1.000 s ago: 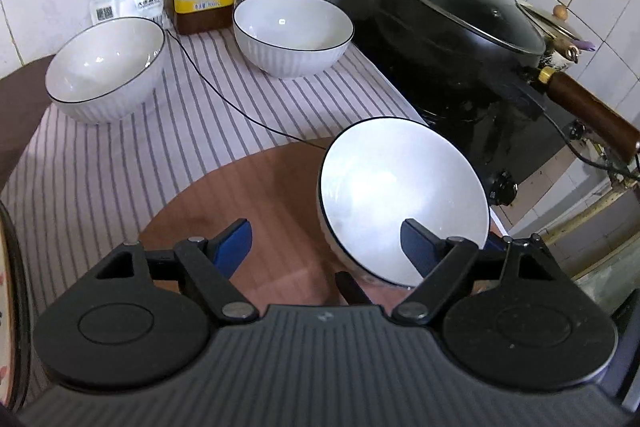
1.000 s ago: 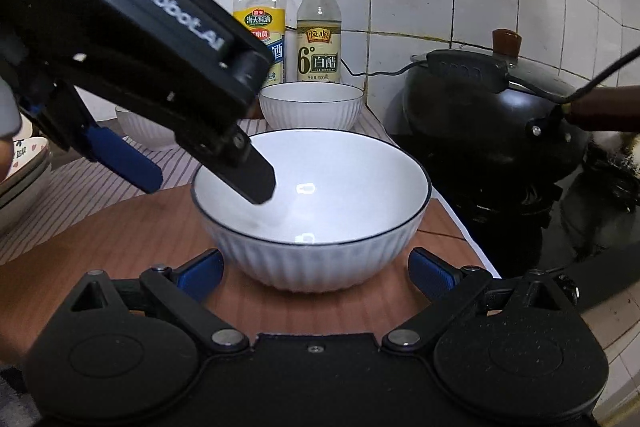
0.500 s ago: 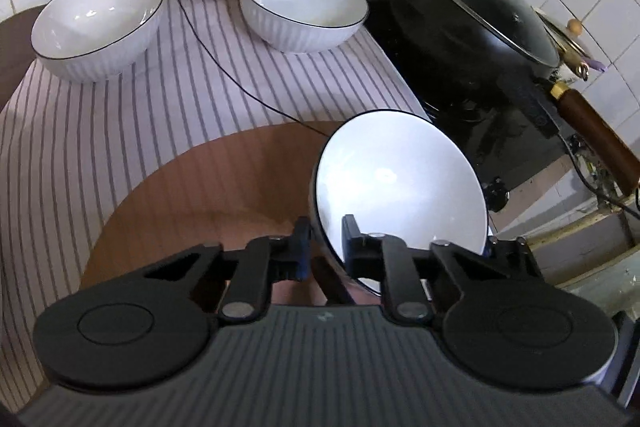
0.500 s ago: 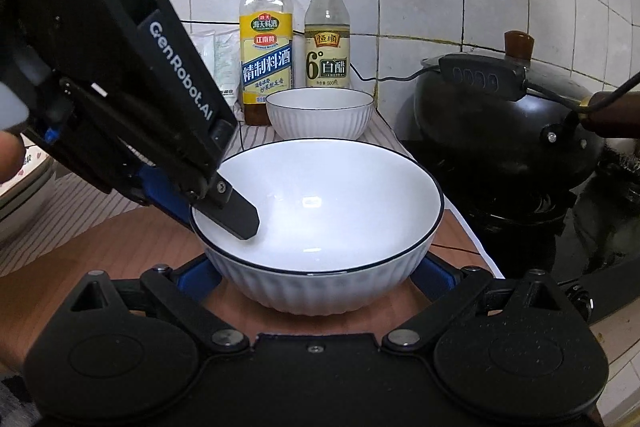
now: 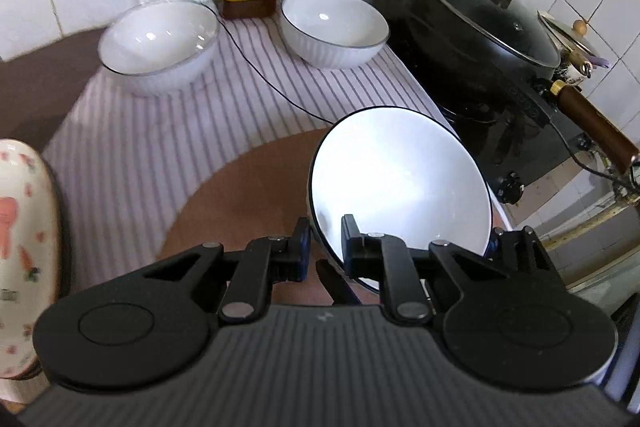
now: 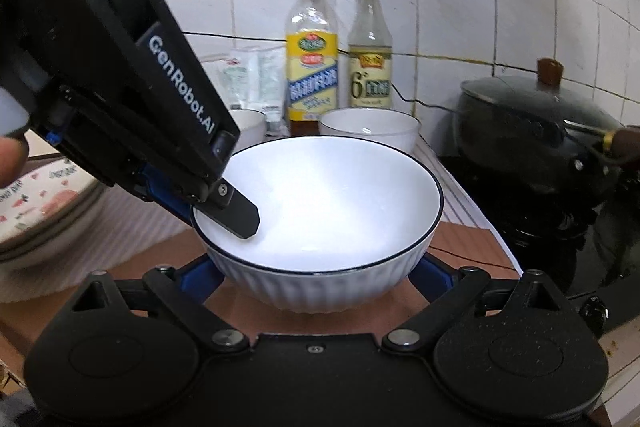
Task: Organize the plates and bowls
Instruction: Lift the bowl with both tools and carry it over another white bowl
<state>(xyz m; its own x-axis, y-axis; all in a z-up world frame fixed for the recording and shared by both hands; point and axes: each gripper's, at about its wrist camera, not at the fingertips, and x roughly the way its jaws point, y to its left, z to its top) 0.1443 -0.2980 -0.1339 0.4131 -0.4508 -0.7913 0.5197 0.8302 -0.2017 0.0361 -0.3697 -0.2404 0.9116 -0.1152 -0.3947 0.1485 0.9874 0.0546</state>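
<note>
White ribbed bowl (image 6: 320, 227), left gripper (image 5: 325, 243) fingers clamping its rim, right gripper (image 6: 318, 277) fingers spread alongside.

A white bowl (image 6: 320, 223) with a thin dark rim and ribbed outer wall fills the middle, above a brown mat (image 6: 464, 247) on the desk. The left gripper (image 6: 224, 205) reaches in from the upper left and pinches the bowl's left rim, one black finger lying inside the bowl. The right gripper (image 6: 318, 279) sits low in front, its blue-padded fingers (image 6: 434, 277) spread on either side of the bowl's base; whether they touch it cannot be told. Behind stand another white bowl (image 6: 370, 129), two bottles (image 6: 313, 67) against the tiled wall, and a black lidded pot (image 6: 536, 123) at right. Patterned plates (image 6: 44, 211) are stacked at left.
</note>
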